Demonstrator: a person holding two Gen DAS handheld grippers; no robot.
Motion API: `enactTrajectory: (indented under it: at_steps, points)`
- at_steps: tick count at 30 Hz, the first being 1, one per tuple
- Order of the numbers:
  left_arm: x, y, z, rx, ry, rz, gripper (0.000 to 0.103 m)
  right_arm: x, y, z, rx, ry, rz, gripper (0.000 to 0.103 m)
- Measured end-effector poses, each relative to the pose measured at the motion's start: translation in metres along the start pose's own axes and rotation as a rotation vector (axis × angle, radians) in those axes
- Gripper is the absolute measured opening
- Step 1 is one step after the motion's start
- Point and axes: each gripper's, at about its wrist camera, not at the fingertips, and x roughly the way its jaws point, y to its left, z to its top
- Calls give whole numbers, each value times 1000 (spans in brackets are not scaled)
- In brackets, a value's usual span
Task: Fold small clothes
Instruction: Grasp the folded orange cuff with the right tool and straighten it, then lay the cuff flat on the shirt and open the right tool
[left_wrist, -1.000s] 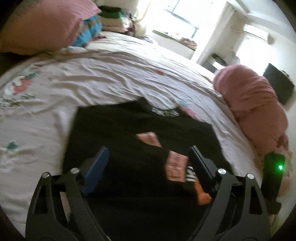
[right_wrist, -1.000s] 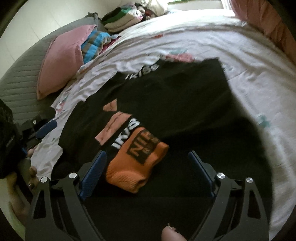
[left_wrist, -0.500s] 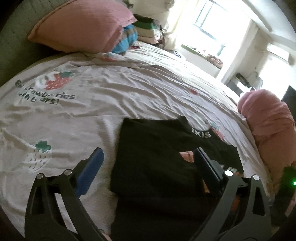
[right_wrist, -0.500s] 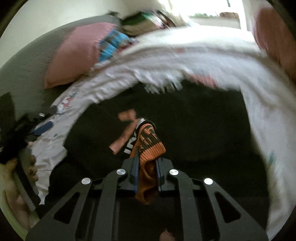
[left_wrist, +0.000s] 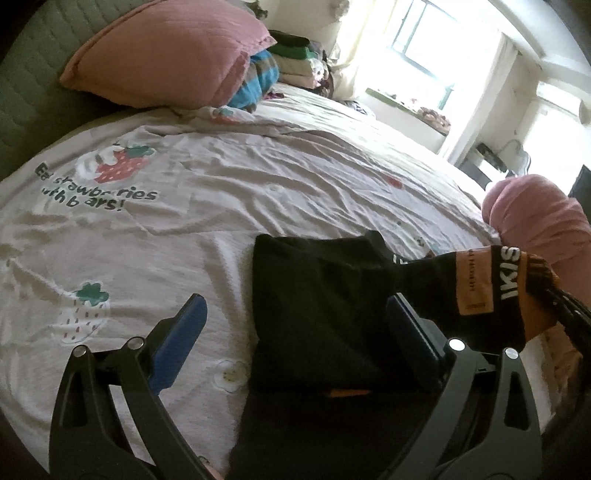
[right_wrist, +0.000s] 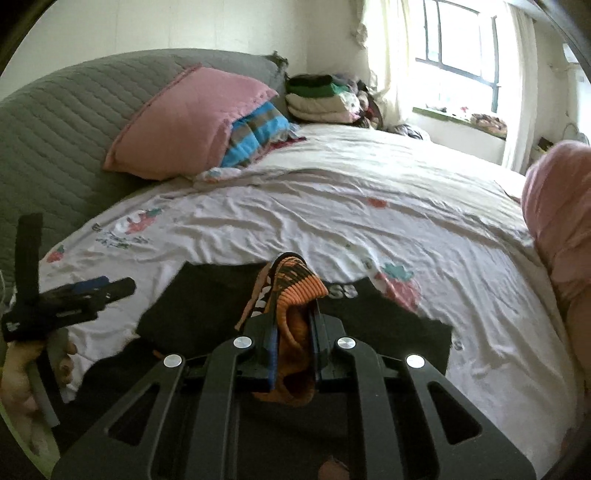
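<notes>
A black folded garment (left_wrist: 317, 295) lies on the strawberry-print bedsheet (left_wrist: 221, 206). My right gripper (right_wrist: 295, 314) is shut on the orange end of a black-and-orange sock (right_wrist: 299, 284) and holds it above the garment (right_wrist: 207, 295). In the left wrist view the sock (left_wrist: 506, 284) stretches from the right gripper (left_wrist: 569, 310) down behind my left gripper's right finger. My left gripper (left_wrist: 295, 306) is open, straddling the garment's left edge, with nothing pinched. A hand (right_wrist: 22, 369) holds the left gripper (right_wrist: 92, 291) at the left in the right wrist view.
A pink pillow (left_wrist: 166, 55) and a blue striped blanket (left_wrist: 258, 81) lie against the grey headboard (right_wrist: 55, 129). Folded clothes (right_wrist: 317, 98) are stacked behind them. A pink bundle (left_wrist: 543, 214) sits at the right edge of the bed, and a window (right_wrist: 461, 55) is behind.
My right gripper shut on the orange sock and lifted it off the black garment. My left gripper stayed open and swung left, from over the garment's middle to its left edge.
</notes>
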Motion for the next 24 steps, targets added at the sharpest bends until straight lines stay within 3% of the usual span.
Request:
enactTrajectory:
  at_steps: [10, 20, 24]
  points:
    - [13, -29, -8, 87, 32, -8, 91, 18, -25, -32, 90, 66, -58, 12]
    - [34, -61, -21, 216, 72, -3, 91, 28, -31, -49, 106, 103, -104, 12]
    - [43, -62, -26, 219, 103, -2, 91, 31, -34, -54, 113, 113, -116, 13]
